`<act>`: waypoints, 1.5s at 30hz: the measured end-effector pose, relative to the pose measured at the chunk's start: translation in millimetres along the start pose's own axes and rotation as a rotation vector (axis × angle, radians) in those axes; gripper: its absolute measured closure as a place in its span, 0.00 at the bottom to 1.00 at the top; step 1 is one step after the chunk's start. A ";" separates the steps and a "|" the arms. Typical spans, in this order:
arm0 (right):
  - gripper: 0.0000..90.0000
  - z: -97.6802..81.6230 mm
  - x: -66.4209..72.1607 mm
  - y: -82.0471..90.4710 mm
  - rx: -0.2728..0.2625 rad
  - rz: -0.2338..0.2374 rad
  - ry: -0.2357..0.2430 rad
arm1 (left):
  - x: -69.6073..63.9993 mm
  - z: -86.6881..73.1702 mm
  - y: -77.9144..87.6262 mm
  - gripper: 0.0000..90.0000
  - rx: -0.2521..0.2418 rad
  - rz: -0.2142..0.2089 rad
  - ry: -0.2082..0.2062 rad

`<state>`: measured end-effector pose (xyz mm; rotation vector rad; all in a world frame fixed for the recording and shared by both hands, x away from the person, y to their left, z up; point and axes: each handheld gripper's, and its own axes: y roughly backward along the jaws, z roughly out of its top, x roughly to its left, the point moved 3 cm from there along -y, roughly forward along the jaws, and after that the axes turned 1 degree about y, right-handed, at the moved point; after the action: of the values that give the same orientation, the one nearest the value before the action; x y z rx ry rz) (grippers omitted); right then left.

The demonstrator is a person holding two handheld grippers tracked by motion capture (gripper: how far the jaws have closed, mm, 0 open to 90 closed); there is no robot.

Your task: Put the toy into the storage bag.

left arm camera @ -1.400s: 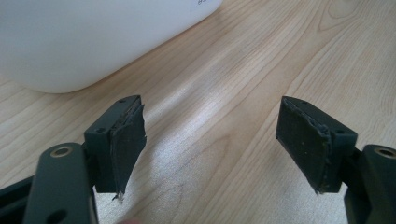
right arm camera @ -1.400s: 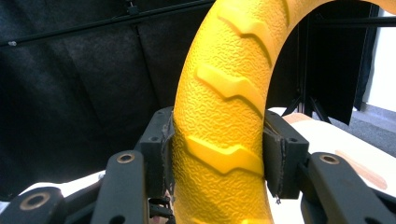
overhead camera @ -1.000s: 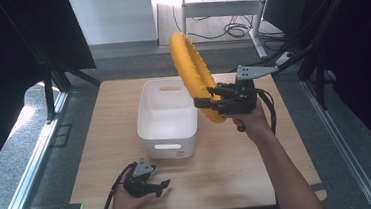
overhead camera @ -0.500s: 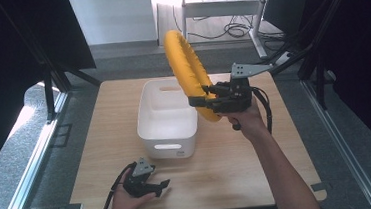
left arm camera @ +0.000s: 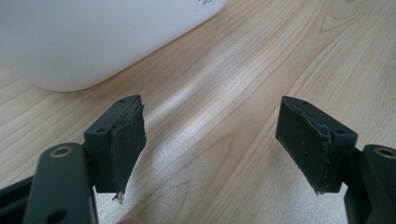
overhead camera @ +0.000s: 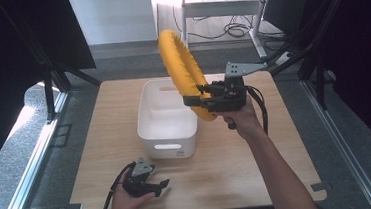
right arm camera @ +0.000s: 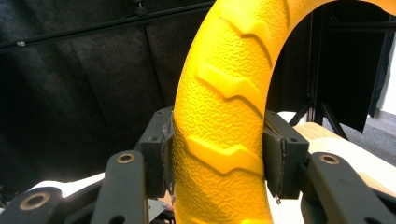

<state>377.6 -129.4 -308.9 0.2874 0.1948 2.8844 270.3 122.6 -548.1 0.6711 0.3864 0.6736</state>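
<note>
A yellow ring with a tyre tread [overhead camera: 179, 67] stands on edge in the air, its lower part over the right rim of the white bin [overhead camera: 146, 110]. My right gripper [overhead camera: 196, 97] is shut on the ring's lower arc, reaching in from the right. In the right gripper view both pads press on the ring [right arm camera: 224, 116] from either side. My left gripper [overhead camera: 162, 185] lies on the wooden table near the front edge. It is open, with bare wood between its jaws and the white bin [left arm camera: 93, 37] just ahead of it.
The bin stands in the middle of the wooden table [overhead camera: 277, 142], and no contents show in it. Dark curtains and metal stands surround the table. A desk with cables stands beyond the far edge.
My right gripper has shifted slightly left with the ring, bringing it closer over the bin. The left gripper has stayed put.
</note>
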 end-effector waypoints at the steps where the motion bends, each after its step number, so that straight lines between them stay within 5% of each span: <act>1: 0.57 0.0 -0.1 -0.7 0.001 0.001 0.001 | -0.3 0.1 0.0 0.27 0.001 -0.002 0.001; 45: 0.57 0.3 11.8 -36.5 0.008 0.072 0.015 | 0.6 0.0 0.9 0.27 -0.006 0.004 0.006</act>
<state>374.4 -91.3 -312.2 0.2792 0.2032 2.9588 270.3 123.5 -547.5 0.6649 0.3885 0.6803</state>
